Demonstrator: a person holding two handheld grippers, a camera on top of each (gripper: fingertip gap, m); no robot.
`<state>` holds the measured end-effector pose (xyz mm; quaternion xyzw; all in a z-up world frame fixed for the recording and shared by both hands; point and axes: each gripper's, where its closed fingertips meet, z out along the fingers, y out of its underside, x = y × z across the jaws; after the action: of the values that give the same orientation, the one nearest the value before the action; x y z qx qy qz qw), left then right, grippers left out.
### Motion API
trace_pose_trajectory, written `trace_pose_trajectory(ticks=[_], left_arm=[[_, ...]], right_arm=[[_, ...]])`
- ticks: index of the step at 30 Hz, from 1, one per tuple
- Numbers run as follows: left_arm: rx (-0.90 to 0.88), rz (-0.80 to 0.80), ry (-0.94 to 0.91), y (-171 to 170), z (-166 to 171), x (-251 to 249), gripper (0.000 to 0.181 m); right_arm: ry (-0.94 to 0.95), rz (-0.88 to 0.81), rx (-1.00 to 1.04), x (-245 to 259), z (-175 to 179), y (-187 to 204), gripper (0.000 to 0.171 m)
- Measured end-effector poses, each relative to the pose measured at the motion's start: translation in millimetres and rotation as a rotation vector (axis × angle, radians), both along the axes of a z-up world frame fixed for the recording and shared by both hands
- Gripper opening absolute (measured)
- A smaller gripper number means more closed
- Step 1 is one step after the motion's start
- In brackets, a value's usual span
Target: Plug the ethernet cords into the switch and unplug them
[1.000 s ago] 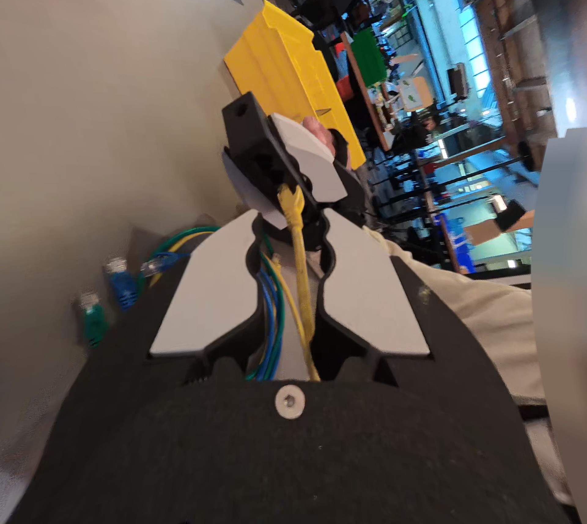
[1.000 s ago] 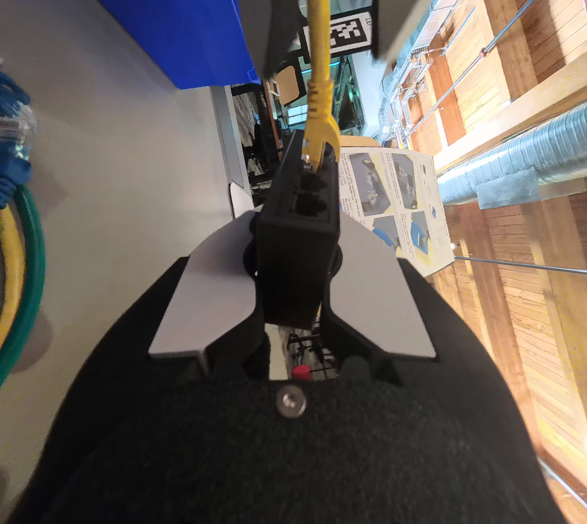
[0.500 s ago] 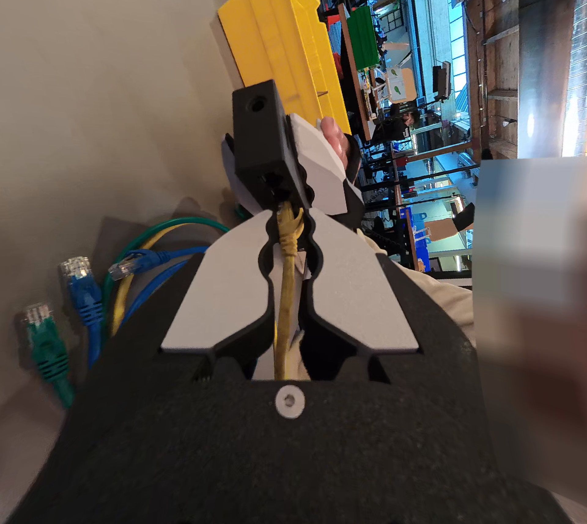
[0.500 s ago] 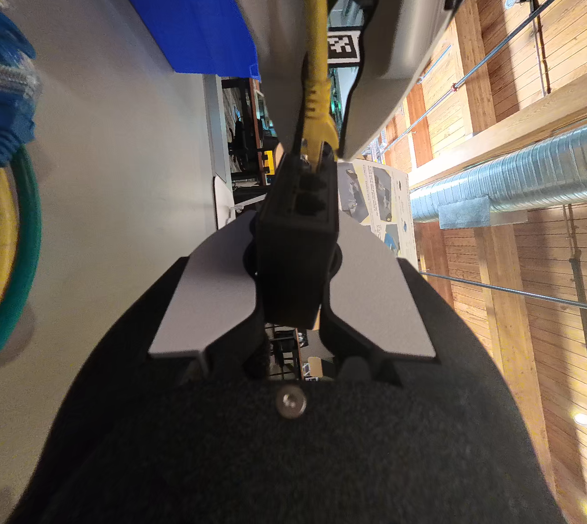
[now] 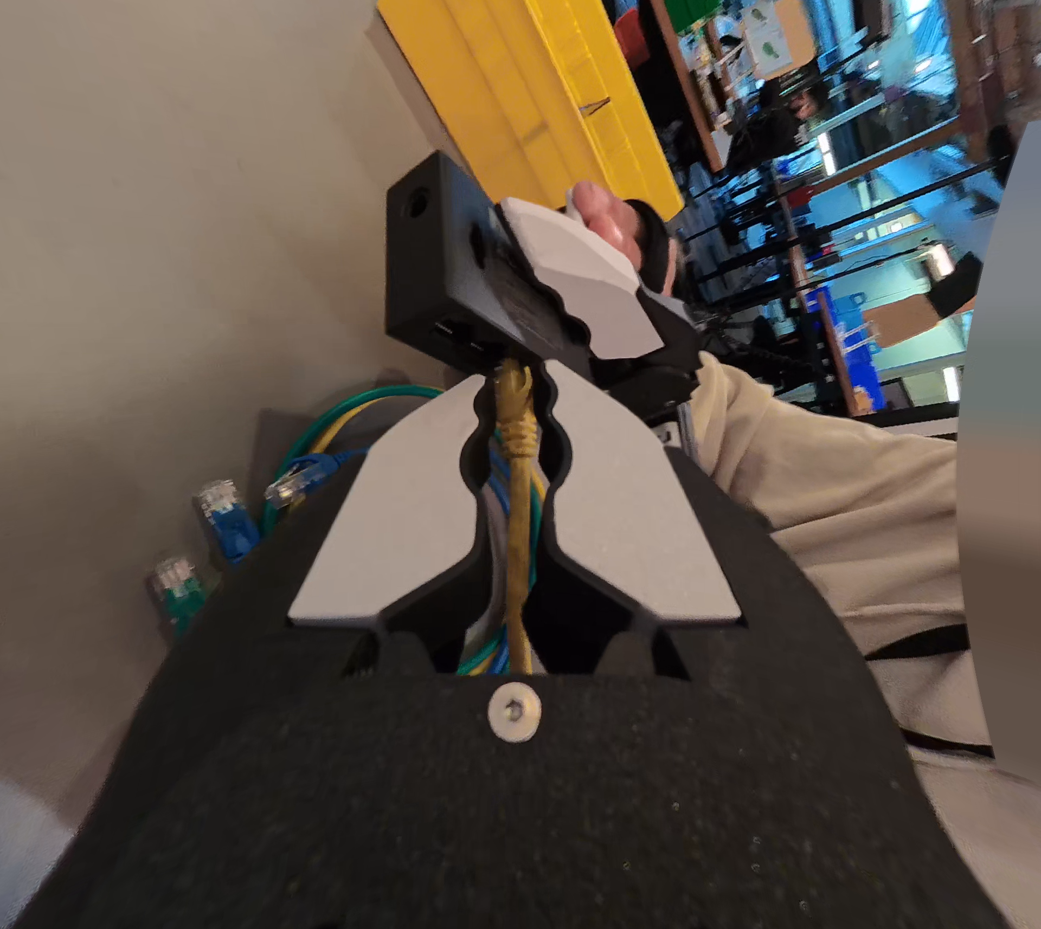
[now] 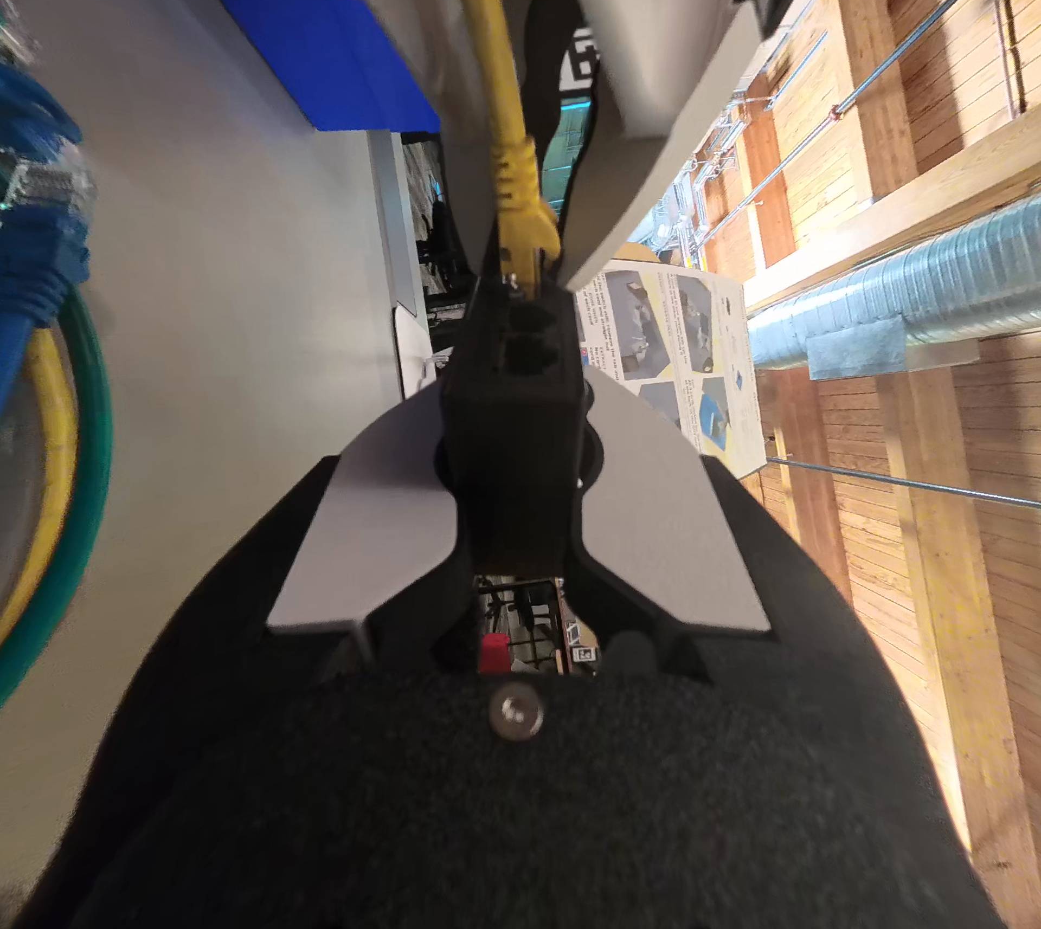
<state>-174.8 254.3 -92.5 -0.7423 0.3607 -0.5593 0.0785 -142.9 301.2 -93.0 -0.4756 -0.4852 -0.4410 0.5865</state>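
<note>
My right gripper (image 6: 515,398) is shut on a small black switch (image 6: 510,479) and holds it above the table. In the left wrist view the switch (image 5: 434,271) sits just beyond my left gripper (image 5: 514,379). That gripper is shut around the boot of a yellow ethernet cord (image 5: 515,429). The yellow plug (image 6: 521,232) sits in the switch's far port, and two nearer ports (image 6: 524,339) are empty. The left gripper's fingers (image 6: 631,57) flank the cord from above in the right wrist view. How deep the plug sits is hidden.
Loose blue plugs (image 5: 225,513) and a green plug (image 5: 174,586) lie on the pale table with coiled cords (image 6: 84,451). A yellow bin (image 5: 524,40) stands behind the switch. A blue bin (image 6: 293,1) stands at the far side. A sleeve (image 5: 817,508) reaches in from the right.
My left gripper has closed on the yellow cord and slid up to its boot at the switch. The switch has turned, showing more of its side in the left wrist view.
</note>
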Motion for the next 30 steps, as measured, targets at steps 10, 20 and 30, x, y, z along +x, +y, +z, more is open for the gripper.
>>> trace_pose_trajectory(ticks=[10,20,30], left_arm=[[0.227,-0.013,0.084,6,-5,5,0.012],[0.759,-0.037,0.215,5,-2,-1,0.029],[0.821,-0.034,0.335,12,-19,-2,0.013]], right_arm=[[0.034,-0.002,-0.044,7,-5,5,0.033],[0.144,0.010,-0.166,11,-14,10,0.032],[0.114,0.028,-0.201,-1,-22,6,0.032]])
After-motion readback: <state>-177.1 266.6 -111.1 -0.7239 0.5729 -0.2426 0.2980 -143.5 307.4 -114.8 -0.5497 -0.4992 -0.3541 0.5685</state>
